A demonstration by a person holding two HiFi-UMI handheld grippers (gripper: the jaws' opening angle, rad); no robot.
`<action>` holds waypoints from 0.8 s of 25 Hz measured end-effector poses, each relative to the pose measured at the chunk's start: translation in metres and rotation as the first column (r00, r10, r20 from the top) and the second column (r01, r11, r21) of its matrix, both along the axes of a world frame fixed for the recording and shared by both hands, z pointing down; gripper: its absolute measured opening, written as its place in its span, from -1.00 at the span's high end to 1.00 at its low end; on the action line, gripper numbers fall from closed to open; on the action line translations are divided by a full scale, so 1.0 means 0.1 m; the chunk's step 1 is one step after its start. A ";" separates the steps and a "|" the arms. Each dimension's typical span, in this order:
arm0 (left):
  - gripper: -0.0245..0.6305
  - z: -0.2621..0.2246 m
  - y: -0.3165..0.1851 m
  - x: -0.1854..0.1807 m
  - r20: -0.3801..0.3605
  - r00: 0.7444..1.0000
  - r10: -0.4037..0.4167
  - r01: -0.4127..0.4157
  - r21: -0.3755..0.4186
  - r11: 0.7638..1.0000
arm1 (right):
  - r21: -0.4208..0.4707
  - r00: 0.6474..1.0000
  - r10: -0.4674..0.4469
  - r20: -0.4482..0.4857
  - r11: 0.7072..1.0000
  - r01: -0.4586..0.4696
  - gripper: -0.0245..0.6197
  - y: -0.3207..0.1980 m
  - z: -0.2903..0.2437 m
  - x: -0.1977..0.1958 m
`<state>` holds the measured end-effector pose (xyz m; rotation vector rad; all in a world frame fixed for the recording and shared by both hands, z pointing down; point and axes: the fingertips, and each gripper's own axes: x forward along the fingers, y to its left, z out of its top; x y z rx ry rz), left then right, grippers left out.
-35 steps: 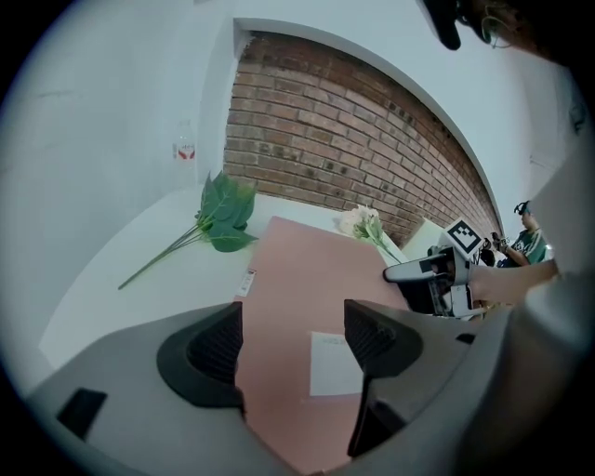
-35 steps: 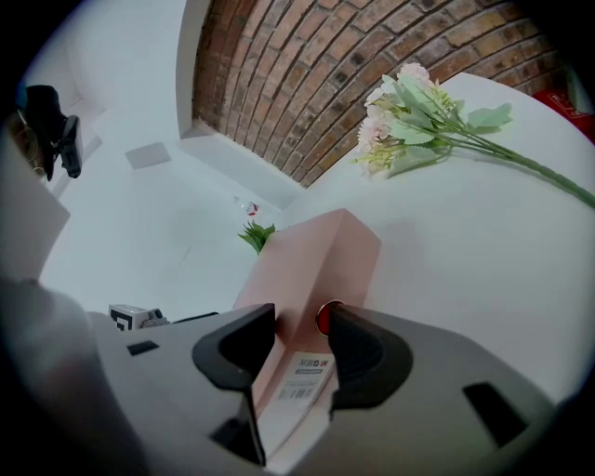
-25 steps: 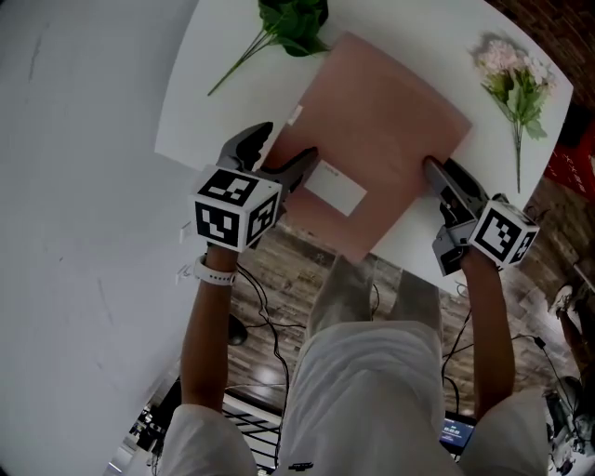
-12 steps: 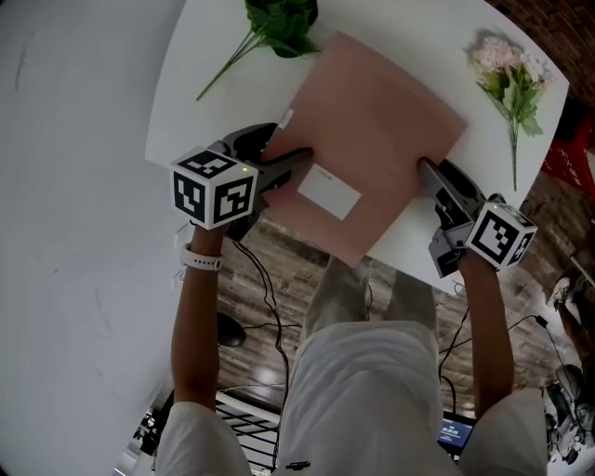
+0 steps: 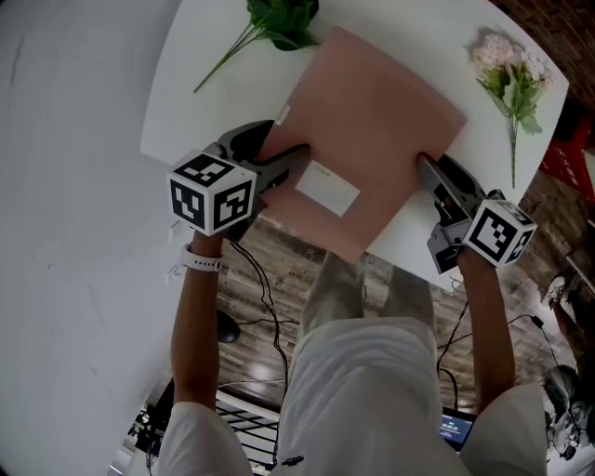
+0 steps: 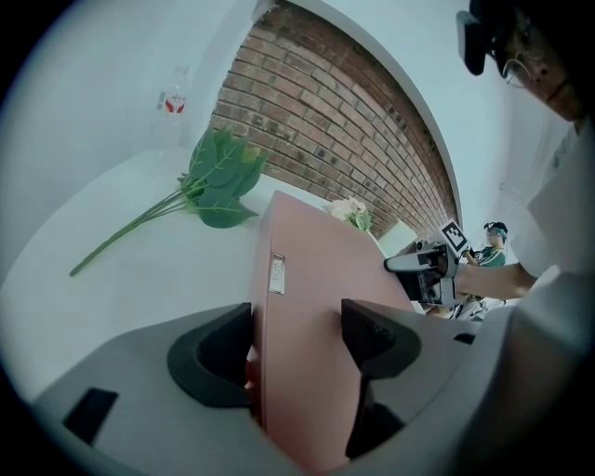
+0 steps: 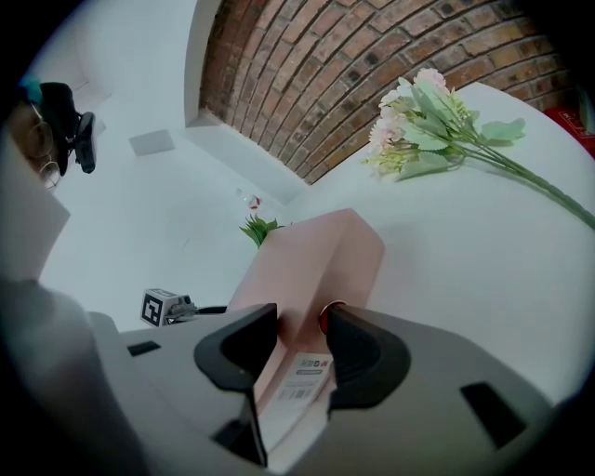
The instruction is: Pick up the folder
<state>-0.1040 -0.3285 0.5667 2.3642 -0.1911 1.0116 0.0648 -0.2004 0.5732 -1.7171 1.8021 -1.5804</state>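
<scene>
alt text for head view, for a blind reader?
A pink folder lies on a white table, overhanging its near edge. The fingers of the left gripper straddle its left corner; those of the right gripper are closing with its right edge between them. A green leafy stem and a pink flower sprig lie beside it.

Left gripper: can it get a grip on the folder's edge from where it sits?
Probably yes. The folder has its edge standing between the open jaws of the left gripper, nothing else sits in that gap, and the leafy green stem lies apart on the table.
</scene>
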 end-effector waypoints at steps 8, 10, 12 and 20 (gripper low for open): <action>-0.01 -0.16 0.09 -0.01 -0.009 1.000 -0.004 0.004 0.028 1.000 | 0.010 1.000 -0.020 0.001 1.000 0.020 0.40 0.10 -0.10 -0.02; -0.01 -0.26 0.13 0.00 -0.014 1.000 -0.005 0.006 0.048 0.999 | 0.024 1.000 -0.017 -0.001 1.000 0.017 0.39 0.14 -0.18 -0.02; -0.01 -0.36 0.16 0.02 -0.016 1.000 -0.004 0.005 0.068 0.998 | 0.034 1.000 -0.014 0.008 0.999 0.013 0.39 0.19 -0.24 -0.01; -0.01 -0.81 0.34 0.07 -0.029 1.000 -0.003 0.007 0.132 0.991 | 0.092 0.999 -0.021 0.030 0.996 0.018 0.39 0.36 -0.60 0.02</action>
